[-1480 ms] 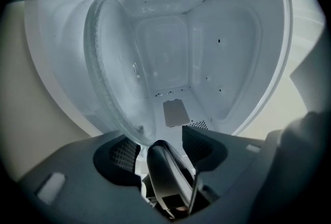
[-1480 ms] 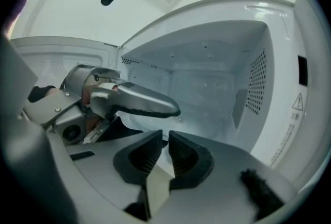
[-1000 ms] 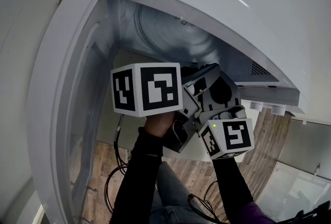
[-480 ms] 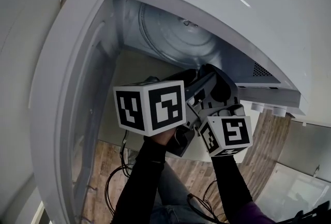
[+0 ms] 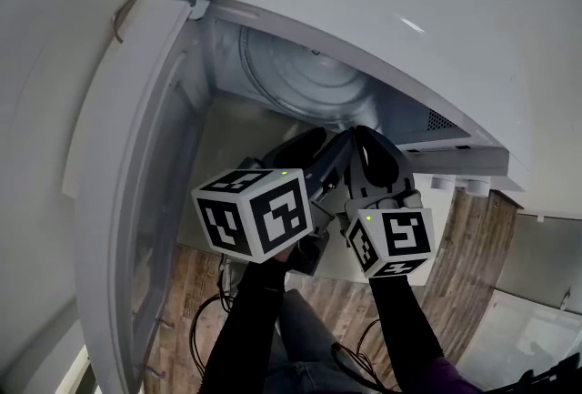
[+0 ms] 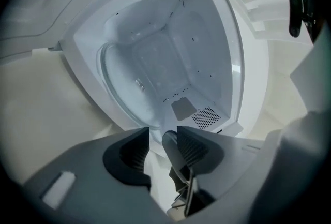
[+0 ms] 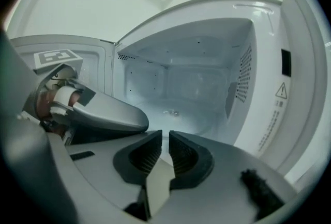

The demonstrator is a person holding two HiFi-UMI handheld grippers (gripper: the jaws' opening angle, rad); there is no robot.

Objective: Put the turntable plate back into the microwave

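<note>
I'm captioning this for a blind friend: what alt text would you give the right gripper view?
An open microwave's white cavity, seen over the right gripper, whose jaws pinch to a narrow slit on the near rim of the glass turntable plate inside. The left gripper noses in at left; its jaws have just been closing but press on nothing.

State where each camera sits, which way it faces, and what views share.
Left gripper view: rides the left gripper, facing into the microwave; jaws apart, gripping nothing, just been closing.
Right gripper view: rides the right gripper, facing in too; jaws pinch the turntable plate at its rim.
Head view: on the person's head, looking steeply down; both grippers and sleeved arms show.
Shared: all three see the plate inside.
</note>
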